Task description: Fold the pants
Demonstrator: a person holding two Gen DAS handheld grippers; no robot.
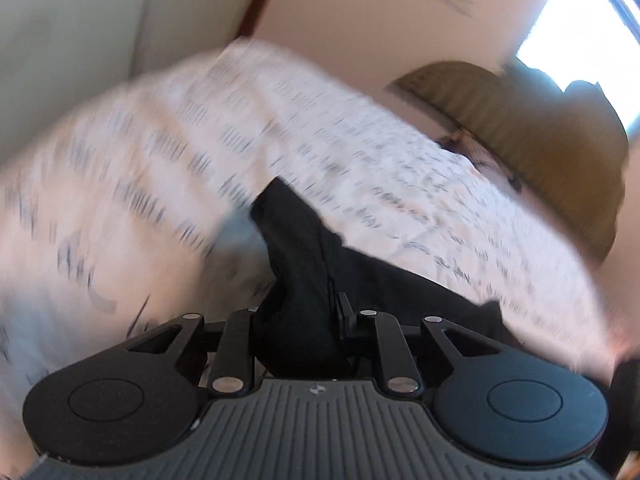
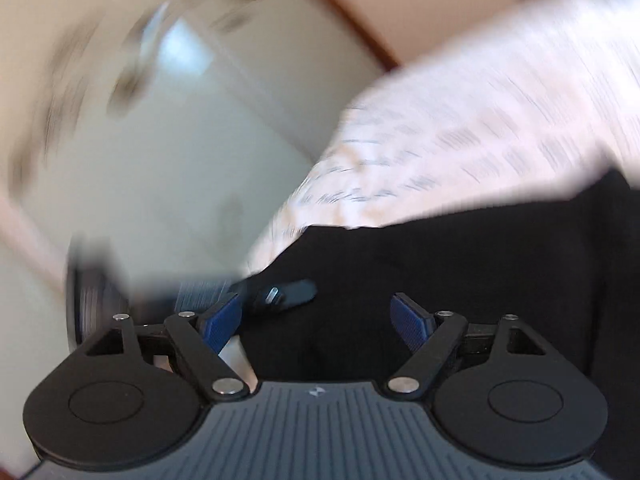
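Two hand-held grippers work black pants [image 1: 312, 248] over a patterned bed [image 1: 160, 152]. The left hand-held gripper [image 1: 298, 316] clenches a bunch; the right hand-held gripper [image 2: 316, 316] gapes over cloth. Likely mid-fold; next, it must pinch an edge.

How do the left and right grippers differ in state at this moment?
The left gripper is closed on a bunch of the black fabric pants; the right gripper is spread wide with nothing pinched. The right gripper's blue ribbed finger pads are exposed; the left's are buried in cloth. Both hover over the same black pants, above the white patterned bedsheet, and both views are motion-blurred.
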